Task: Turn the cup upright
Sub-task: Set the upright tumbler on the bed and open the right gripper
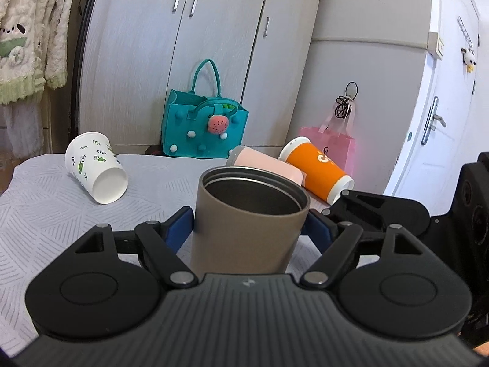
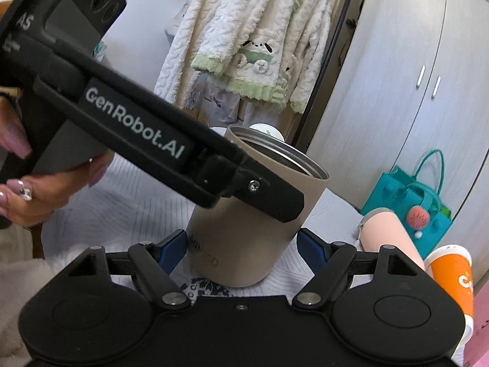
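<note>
Four cups: one tan cup (image 1: pixel 249 214) upright in the left gripper (image 1: pixel 249 232) fingers; three lie toppled; right gripper (image 2: pixel 243 247) fingers wide.

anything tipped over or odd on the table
Three cups lie on their sides: the white leaf-print cup at the left, and the pink cup and orange cup touching at the right. The tan cup stands upright, open end up. No spill shows.

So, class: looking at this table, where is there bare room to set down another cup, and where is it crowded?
Bare cloth lies between the white paper cup and the tan tumbler, and along the table's left side. The far right is crowded: the pink cup and orange cup lie together.
</note>
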Motion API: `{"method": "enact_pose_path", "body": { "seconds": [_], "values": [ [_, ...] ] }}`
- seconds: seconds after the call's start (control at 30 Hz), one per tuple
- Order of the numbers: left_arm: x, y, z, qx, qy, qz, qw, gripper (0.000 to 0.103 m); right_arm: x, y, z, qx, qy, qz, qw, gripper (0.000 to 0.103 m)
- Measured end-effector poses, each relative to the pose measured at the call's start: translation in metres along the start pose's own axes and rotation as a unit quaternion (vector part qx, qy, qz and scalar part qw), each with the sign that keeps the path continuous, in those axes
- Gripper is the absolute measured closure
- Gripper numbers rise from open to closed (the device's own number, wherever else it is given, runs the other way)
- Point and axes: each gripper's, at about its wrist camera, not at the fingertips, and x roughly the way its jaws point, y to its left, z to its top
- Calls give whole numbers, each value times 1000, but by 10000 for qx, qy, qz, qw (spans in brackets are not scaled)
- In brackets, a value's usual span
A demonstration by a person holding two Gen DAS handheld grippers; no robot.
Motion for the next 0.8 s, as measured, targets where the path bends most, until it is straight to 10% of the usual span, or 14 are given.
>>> {"method": "enact_pose_path", "body": {
  "seconds": [0.8],
  "values": [
    [-78, -27, -21, -354, 341, 974, 9940, 9, -71, 25, -23, 1935, 288, -1031, 9753, 1]
  ]
}}
